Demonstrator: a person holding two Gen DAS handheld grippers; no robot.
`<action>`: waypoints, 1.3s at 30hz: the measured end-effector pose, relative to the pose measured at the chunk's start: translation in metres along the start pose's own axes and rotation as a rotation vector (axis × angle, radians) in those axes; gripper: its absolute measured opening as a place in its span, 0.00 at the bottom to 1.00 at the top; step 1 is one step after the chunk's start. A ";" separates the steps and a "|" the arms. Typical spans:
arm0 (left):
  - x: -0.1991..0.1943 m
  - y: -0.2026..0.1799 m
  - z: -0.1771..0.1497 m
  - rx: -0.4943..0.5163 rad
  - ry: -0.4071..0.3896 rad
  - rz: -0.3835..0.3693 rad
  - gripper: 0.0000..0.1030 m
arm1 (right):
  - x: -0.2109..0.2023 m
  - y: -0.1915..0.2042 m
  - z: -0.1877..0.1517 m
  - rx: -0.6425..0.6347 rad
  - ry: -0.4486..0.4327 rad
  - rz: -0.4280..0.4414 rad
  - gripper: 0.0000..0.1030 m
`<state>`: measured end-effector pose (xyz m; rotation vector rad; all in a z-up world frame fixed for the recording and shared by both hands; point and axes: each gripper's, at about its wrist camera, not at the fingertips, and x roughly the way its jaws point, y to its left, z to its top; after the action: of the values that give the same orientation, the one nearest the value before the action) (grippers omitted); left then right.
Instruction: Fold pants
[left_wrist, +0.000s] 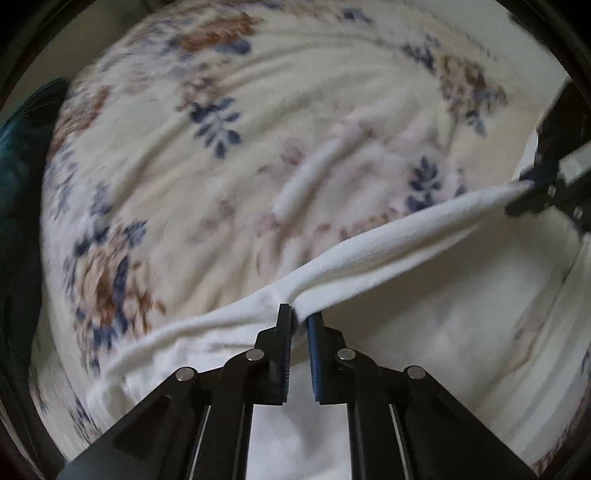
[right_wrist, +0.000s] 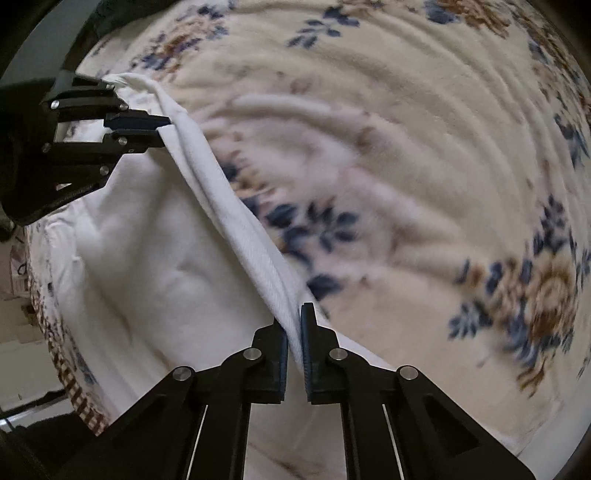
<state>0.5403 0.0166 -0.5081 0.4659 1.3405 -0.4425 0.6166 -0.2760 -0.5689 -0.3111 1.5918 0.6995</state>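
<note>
The white pants (left_wrist: 399, 236) are lifted along one edge above a bed covered by a floral blanket (left_wrist: 229, 155), with that edge stretched taut between the two grippers and the rest of the garment sagging below it toward the near edge of the bed. The left gripper (left_wrist: 300, 314) is clenched on a bunched section of the edge, its jaws nearly together with cloth pinched between them; the right gripper (right_wrist: 294, 317) is likewise clamped on the same edge, the fabric passing between its jaws. Each gripper is also visible in the other camera — the right gripper at the far right of the left wrist view, the left gripper at the upper left of the right wrist view. Principal risk: the cloth is held only by a narrow pinch at each end, so excess tension between the grippers could pull the edge out of one jaw and drop that half onto the bed. A second risk is uneven travel, which would likely skew the fold line and leave the layers misaligned. The hanging portion may also drag on the plush blanket and bunch, since pile of that kind tends to grip cloth. Materials: the pants appear to be a soft woven cotton with a fine diagonal rib; the blanket is thick cream fleece with blue and brown flower prints, rippled in long shallow folds. Both views show motion blur.
</note>
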 end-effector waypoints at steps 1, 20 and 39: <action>-0.011 -0.005 -0.013 -0.049 -0.008 -0.026 0.06 | -0.004 0.003 -0.011 0.007 -0.011 -0.001 0.07; -0.005 -0.090 -0.161 -0.728 0.149 -0.193 0.07 | 0.076 0.144 -0.187 0.489 -0.032 0.188 0.12; -0.075 -0.018 -0.169 -0.943 0.116 0.165 0.90 | -0.020 0.072 -0.217 0.903 -0.135 -0.295 0.96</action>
<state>0.3801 0.0983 -0.4634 -0.1900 1.4449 0.3712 0.4050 -0.3542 -0.5299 0.1693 1.5310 -0.2491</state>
